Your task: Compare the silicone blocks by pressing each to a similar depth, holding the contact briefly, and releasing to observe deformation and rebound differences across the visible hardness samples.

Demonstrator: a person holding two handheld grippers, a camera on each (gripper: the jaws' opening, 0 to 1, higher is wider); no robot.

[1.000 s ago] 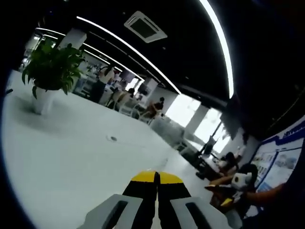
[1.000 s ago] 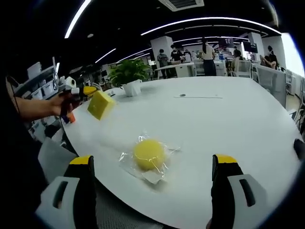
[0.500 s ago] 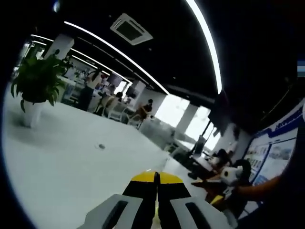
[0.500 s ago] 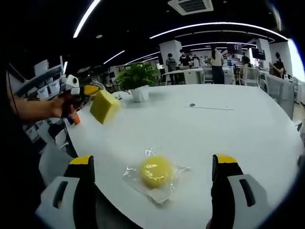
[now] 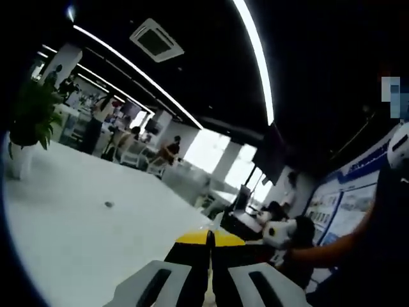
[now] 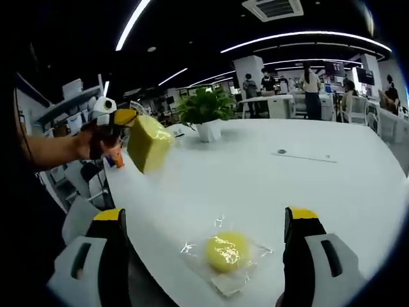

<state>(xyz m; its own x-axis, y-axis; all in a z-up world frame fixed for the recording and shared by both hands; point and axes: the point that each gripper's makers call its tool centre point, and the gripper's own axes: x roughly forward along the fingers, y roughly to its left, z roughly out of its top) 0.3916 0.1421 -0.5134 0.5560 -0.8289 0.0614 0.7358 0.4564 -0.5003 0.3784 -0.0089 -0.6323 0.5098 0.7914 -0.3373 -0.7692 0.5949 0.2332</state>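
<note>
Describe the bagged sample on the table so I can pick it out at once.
On the big white table, look at the near edge, between the right claw's open tips. There lies a round yellow silicone ball in clear crinkled plastic wrap; the yellow rectangular block is unwrapped and held aloft.

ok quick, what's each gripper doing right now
Left gripper: shut on the yellow block, held up above the white table.
Right gripper: open, holding nothing, wrapped yellow ball lying ahead of it.

yellow block (image 6: 149, 142): 1 | wrapped yellow ball (image 6: 226, 252): 1 | potted plant (image 6: 208, 112): 1
</note>
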